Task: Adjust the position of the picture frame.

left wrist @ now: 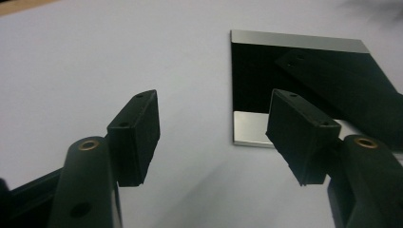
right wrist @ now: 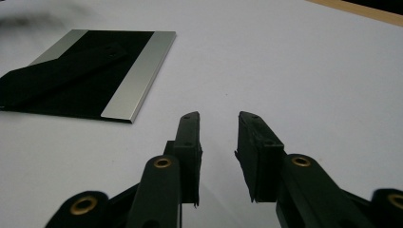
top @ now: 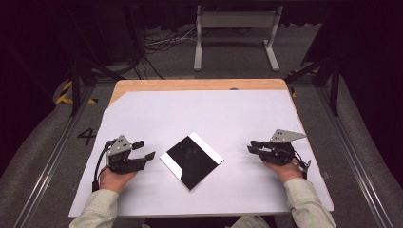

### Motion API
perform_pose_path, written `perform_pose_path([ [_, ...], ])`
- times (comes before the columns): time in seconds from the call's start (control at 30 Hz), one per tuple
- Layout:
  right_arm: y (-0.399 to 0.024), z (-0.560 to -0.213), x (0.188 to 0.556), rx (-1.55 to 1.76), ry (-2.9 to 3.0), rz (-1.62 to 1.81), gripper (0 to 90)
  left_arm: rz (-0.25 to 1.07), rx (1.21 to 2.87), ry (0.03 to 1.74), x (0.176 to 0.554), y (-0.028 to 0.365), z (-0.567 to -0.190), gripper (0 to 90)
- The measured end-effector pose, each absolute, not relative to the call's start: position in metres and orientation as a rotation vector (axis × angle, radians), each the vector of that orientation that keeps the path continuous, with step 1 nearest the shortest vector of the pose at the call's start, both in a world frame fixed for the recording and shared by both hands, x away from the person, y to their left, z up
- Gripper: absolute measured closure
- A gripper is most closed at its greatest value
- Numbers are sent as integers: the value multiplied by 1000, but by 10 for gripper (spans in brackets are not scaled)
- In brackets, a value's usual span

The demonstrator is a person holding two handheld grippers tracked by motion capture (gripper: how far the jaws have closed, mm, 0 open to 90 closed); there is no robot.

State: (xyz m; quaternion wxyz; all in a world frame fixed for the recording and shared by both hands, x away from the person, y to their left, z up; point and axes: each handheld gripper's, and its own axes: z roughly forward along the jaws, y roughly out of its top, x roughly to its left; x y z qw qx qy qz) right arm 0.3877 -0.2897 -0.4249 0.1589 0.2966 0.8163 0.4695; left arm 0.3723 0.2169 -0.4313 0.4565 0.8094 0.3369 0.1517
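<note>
Two grippers rest on the white sheet (top: 157, 114) that covers my wooden bench (top: 199, 84), one on either side of a flat black plate (top: 191, 159) with a silver strip along two opposite edges. From the high view I see the plate lying flat near the middle of the sheet, turned corner-on like a diamond, well apart from both grippers. My left gripper (top: 143, 150) sits to its left with its jaws spread wide and nothing between them; my right gripper (top: 253, 146) sits to its right, jaws parted more narrowly, also empty.

The left gripper view brings the plate (left wrist: 266, 80) close: it lies just beyond the right-hand jaw of that gripper (left wrist: 216, 137), and the glossy black face mirrors a dark jaw shape, which the high view is too distant to show. The right gripper view puts the plate (right wrist: 95, 71) off to the upper left, away from that gripper (right wrist: 218, 124), whose jaws point at bare sheet. Both hands and pale sleeves appear in the high view, along with a grey floor and a white metal frame (top: 236, 33) behind the bench.
</note>
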Motion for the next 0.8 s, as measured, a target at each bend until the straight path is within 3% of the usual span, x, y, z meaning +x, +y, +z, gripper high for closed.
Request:
perform_pose_path([
  [0.13, -291, -424, 384, 856, 2328, 1348, 695, 350, 1990, 821, 376, 210, -429, 346],
  [0.27, -290, -426, 380, 860, 2337, 1340, 696, 312, 1967, 827, 381, 207, -428, 445],
  [0.63, -289, -430, 371, 863, 2361, 1322, 696, 279, 1994, 849, 393, 185, -430, 546],
  [0.7, -290, -431, 370, 859, 2370, 1317, 695, 228, 2008, 838, 395, 183, -429, 615],
  [0.8, -291, -433, 369, 857, 2383, 1336, 695, 233, 2076, 785, 394, 179, -426, 892],
])
